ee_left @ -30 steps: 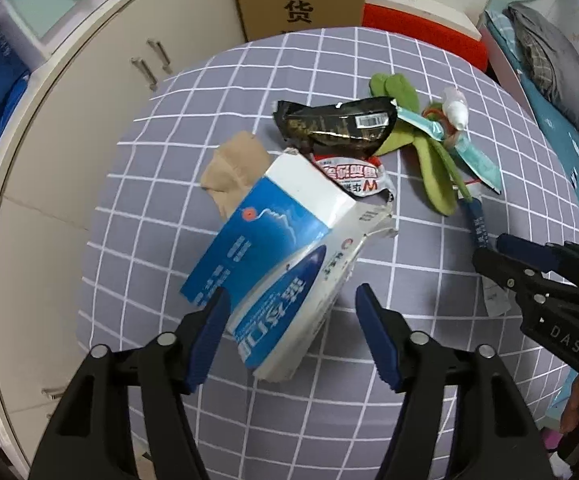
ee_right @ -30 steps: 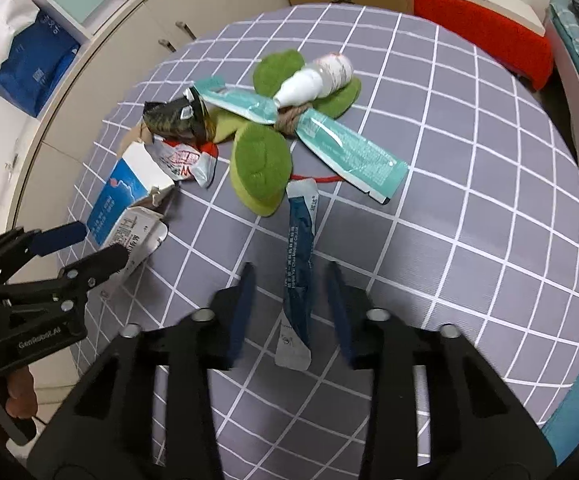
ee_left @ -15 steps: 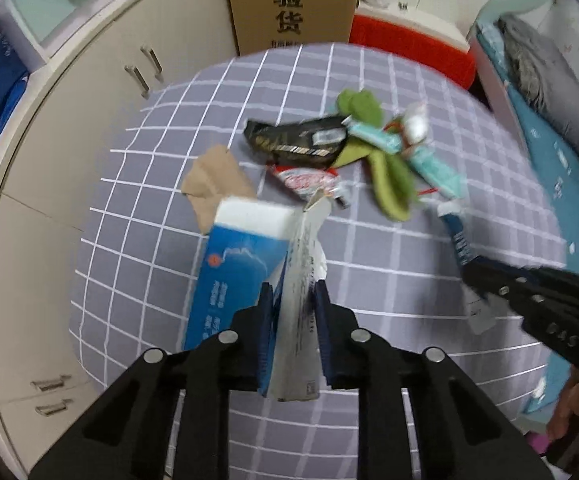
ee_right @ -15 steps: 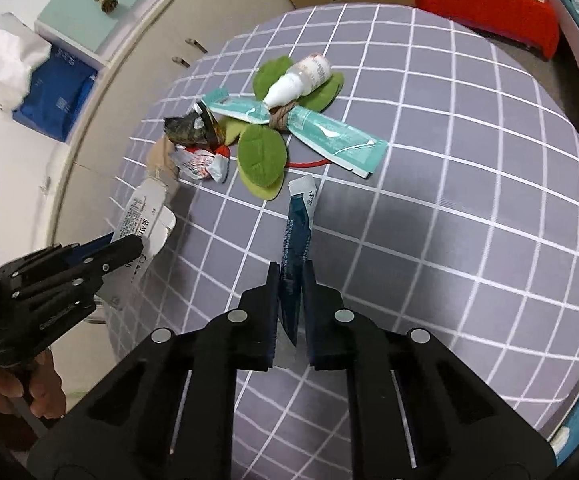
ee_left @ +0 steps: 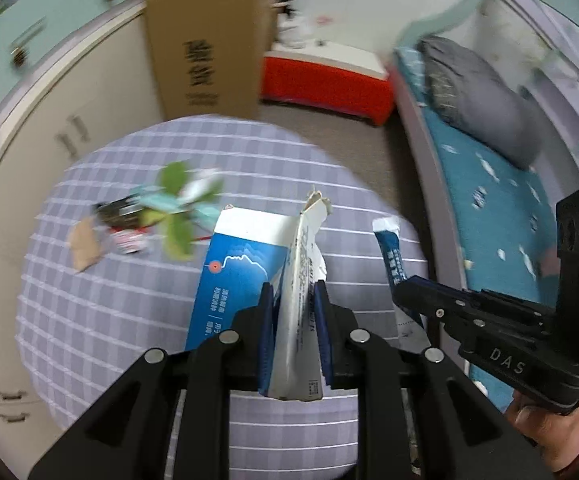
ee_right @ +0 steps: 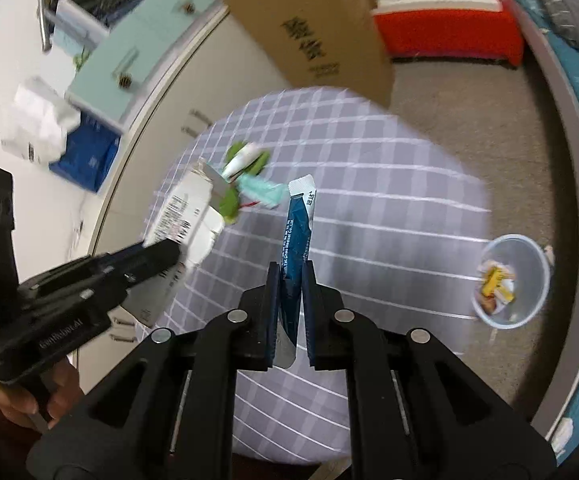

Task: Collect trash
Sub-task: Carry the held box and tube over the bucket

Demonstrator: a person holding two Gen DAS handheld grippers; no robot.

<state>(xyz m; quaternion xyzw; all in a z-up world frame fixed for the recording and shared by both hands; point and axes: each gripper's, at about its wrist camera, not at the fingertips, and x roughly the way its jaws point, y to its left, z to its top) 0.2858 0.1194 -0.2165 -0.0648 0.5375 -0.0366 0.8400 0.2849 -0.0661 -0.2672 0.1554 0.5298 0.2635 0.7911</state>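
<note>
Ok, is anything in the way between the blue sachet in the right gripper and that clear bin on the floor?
Nothing visible blocks it. The right gripper is shut on the blue sachet, held above the checked table. The clear bin stands on the floor beyond the table's right edge, open-topped, with only bare floor around it.

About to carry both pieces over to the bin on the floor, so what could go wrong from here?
1. The left gripper pinches only one flattened edge of the torn blue-and-white carton; the rest hangs free and could swing or tear loose.
2. The right gripper grips the blue sachet near its lower end, so it may slip.
3. The clear bin on the floor has a small mouth; the wide carton may miss.
</note>
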